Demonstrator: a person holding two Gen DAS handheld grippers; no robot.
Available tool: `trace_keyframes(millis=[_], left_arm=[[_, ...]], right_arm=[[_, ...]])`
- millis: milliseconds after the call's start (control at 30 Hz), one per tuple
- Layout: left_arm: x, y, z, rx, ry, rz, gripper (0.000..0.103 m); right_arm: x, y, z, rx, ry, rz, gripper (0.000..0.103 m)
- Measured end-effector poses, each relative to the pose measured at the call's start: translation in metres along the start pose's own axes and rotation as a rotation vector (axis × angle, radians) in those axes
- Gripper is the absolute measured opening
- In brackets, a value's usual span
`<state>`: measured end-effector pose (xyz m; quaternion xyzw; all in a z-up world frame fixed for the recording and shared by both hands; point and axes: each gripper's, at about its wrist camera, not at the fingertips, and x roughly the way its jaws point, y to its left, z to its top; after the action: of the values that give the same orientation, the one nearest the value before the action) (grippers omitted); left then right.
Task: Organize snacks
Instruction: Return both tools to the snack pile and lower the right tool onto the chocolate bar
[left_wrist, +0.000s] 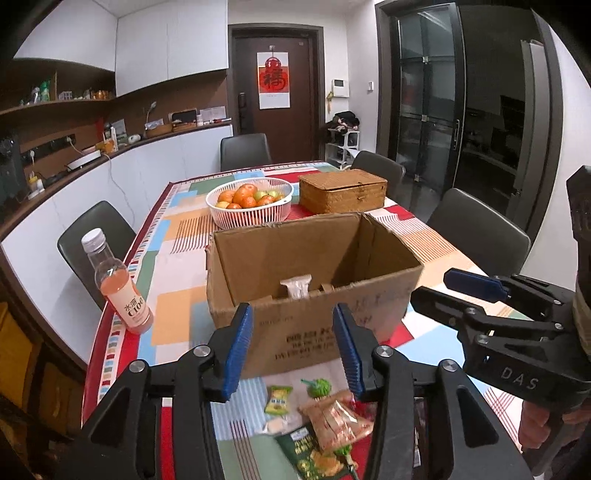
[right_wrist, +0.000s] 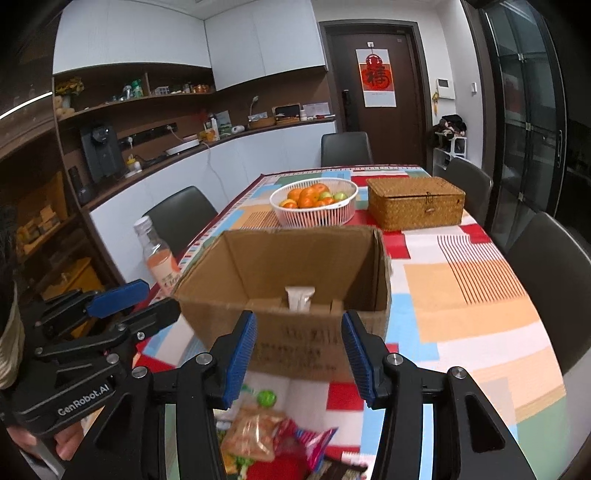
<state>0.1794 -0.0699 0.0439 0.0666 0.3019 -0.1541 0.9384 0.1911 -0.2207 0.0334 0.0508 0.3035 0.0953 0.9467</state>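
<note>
An open cardboard box (left_wrist: 314, 273) (right_wrist: 295, 273) stands on the patterned table, and a white packet (left_wrist: 295, 288) (right_wrist: 300, 297) leans upright inside it. In front of the box lie loose snacks: a yellow-green packet (left_wrist: 279, 400), an orange packet (left_wrist: 336, 417) (right_wrist: 255, 432), a green candy (left_wrist: 317, 386) (right_wrist: 266, 398) and a dark green bag (left_wrist: 310, 454). My left gripper (left_wrist: 293, 347) (right_wrist: 136, 306) hovers above the snacks, open, with nothing between its blue pads. My right gripper (right_wrist: 299, 358) (left_wrist: 454, 295) is beside it to the right, also open and holding nothing.
A pink drink bottle (left_wrist: 122, 291) (right_wrist: 159, 258) stands near the table's left edge. Behind the box are a white fruit basket (left_wrist: 243, 218) (right_wrist: 314, 218) and a lidded wicker box (left_wrist: 341, 192) (right_wrist: 415, 201). Dark chairs (left_wrist: 480, 229) ring the table.
</note>
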Motion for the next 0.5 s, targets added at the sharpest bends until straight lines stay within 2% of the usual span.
trace_keyframes(millis=[267,500], left_arm=[[-0.016,-0.009,-0.039,-0.002,0.029,-0.006,0.048],[-0.018,-0.020,-0.075,0.035,0.066,-0.003,0.048]], right_arm=[[-0.012,0.001,-0.034,0.018,0.042,-0.002,0.049],[-0.010,0.001,-0.069,0.000,0.132,-0.015,0.049]])
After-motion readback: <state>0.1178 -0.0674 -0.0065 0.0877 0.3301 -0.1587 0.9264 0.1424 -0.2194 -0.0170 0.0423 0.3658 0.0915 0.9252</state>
